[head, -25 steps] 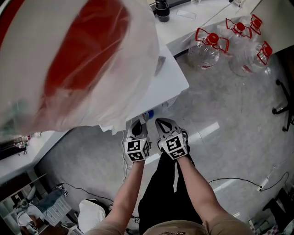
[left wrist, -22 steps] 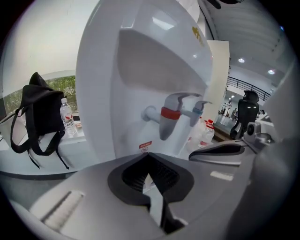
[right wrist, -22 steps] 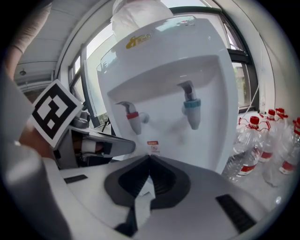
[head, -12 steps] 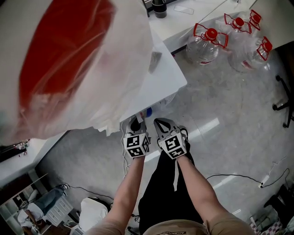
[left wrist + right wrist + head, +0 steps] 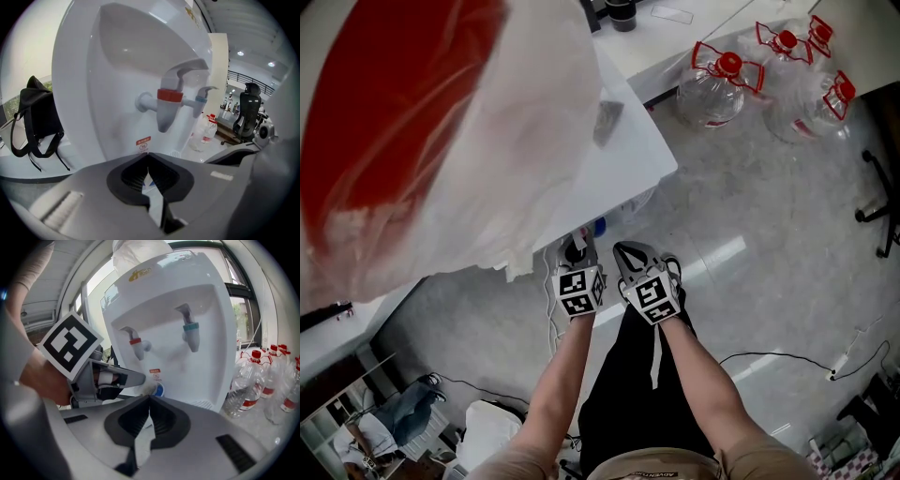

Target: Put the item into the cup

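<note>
A person stands at a white water dispenser (image 5: 206,301), holding a gripper in each hand, both low near its base. The left gripper (image 5: 149,155) has its jaws pressed together on nothing. The right gripper (image 5: 149,398) is likewise closed and empty. A small blue-and-white object (image 5: 156,389) (probably the cup, though too small to be sure) sits against the dispenser's foot. It lies just ahead of the left gripper's tips and ahead and to the left of the right one's, so the left is nearer. No item to put in it can be made out in any view.
</note>
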`<action>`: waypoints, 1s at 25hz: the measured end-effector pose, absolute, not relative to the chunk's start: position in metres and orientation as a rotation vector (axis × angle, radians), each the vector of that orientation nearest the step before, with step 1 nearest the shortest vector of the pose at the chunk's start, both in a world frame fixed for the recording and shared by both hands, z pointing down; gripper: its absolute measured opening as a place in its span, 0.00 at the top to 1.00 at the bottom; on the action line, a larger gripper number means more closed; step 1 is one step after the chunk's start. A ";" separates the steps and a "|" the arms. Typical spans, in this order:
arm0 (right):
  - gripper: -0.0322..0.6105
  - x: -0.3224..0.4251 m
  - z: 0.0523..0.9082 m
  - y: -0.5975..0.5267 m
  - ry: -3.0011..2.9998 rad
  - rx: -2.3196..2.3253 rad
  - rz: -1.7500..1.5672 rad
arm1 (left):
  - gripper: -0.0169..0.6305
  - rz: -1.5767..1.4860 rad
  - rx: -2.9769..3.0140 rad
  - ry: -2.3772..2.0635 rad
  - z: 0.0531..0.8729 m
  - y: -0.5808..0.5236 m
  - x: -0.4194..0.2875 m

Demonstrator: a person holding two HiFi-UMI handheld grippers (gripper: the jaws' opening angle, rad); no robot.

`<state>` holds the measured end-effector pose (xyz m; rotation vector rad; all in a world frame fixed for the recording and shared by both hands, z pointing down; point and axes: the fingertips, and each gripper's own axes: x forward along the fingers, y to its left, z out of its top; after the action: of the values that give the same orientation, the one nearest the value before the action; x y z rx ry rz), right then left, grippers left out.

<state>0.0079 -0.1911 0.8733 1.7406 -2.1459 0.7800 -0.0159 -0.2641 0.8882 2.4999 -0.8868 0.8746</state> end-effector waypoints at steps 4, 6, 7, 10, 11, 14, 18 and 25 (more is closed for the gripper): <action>0.93 0.009 0.878 -0.187 -2.139 1.736 0.799 | 0.96 0.887 2.525 -0.866 0.890 -0.261 -0.012; 0.93 0.008 0.879 -0.186 -2.139 1.726 0.793 | 0.96 0.891 2.528 -0.863 0.891 -0.259 -0.013; 0.93 0.007 0.879 -0.185 -2.140 1.720 0.788 | 0.96 0.885 2.526 -0.868 0.890 -0.260 -0.014; 0.93 0.005 0.877 -0.185 -2.147 1.715 0.776 | 0.96 0.866 2.515 -0.892 0.887 -0.262 -0.016; 0.93 0.005 0.874 -0.186 -2.150 1.716 0.772 | 0.96 0.864 2.511 -0.896 0.886 -0.262 -0.018; 0.93 0.004 0.866 -0.186 -2.160 1.735 0.778 | 0.96 0.874 2.504 -0.879 0.882 -0.256 -0.021; 0.93 0.008 0.851 -0.188 -2.179 1.735 0.754 | 0.96 0.914 2.491 -0.807 0.882 -0.237 -0.025; 0.93 0.003 0.784 -0.176 -2.234 1.605 0.620 | 0.96 0.947 2.453 -0.740 0.829 -0.184 -0.053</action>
<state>0.0026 -0.1765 0.7844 1.6047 -2.2342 0.6200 -0.0534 -0.1845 0.8295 2.4533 -0.7399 0.9473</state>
